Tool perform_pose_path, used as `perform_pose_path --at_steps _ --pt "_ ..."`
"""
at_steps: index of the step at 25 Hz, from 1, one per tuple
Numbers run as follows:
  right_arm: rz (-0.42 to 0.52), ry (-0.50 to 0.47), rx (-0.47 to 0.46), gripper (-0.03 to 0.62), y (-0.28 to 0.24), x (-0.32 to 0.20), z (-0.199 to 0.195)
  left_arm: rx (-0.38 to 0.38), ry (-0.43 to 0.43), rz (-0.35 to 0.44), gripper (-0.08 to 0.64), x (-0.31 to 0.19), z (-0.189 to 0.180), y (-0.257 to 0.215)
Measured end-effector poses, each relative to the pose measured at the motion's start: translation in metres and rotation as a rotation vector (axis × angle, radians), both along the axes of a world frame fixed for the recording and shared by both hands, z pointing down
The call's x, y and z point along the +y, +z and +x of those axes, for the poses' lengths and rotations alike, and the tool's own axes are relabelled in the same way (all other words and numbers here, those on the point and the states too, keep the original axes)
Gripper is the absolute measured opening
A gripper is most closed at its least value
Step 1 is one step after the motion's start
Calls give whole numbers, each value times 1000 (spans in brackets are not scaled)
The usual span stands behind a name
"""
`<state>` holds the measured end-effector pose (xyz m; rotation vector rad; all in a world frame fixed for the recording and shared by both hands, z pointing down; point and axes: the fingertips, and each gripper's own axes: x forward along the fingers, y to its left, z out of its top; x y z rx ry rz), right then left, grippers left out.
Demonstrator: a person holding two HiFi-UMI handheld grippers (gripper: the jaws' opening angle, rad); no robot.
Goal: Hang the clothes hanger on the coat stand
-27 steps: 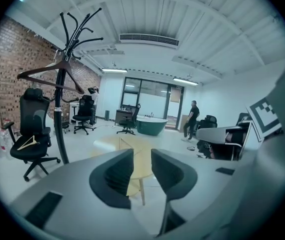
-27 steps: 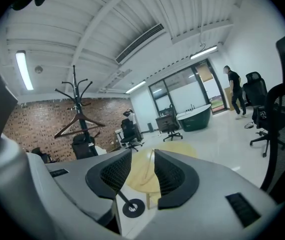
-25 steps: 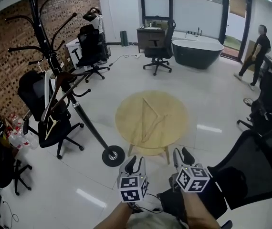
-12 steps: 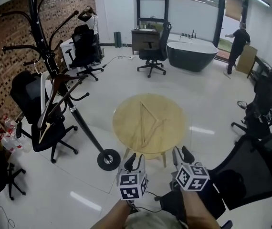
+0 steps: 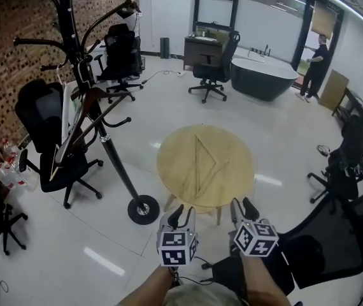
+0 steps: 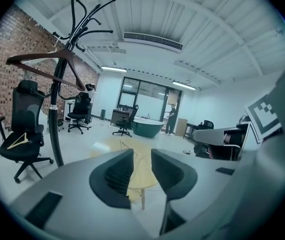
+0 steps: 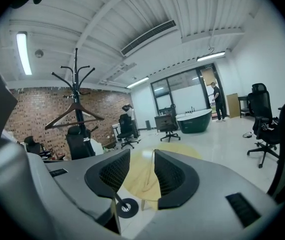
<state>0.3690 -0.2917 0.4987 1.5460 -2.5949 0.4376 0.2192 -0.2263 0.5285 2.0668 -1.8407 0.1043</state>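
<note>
Left gripper: jaws apart, empty.
Right gripper: jaws apart, empty.
Clothes hanger: flat on round table, twelve o'clock.
Coat stand: your ten o'clock.

I can read no words, brand names, labels or numbers anywhere from here. The only print I see is the black-and-white square markers on my left gripper and right gripper, patterns without letters.
</note>
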Motion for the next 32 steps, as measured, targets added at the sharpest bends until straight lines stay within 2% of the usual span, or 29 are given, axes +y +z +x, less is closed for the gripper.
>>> perform_pose_path --at_steps 6,18,23,27,32 --pt "-11 -33 -7 153 7 -28 -2 -15 -25 -12 114 -25 2 5" --pt "-62 -133 -27 166 23 -132 69 -70 -116 -43 115 -112 82 -4" --pt "-79 -158 -29 166 31 -164 89 -82 -158 -48 115 -137 98 -3" --pt "-110 -158 -12 166 46 -181 81 -75 -168 -51 117 -154 87 2" --pt "-160 -121 11 168 59 -194 40 -63 -121 -77 141 -172 45 9"
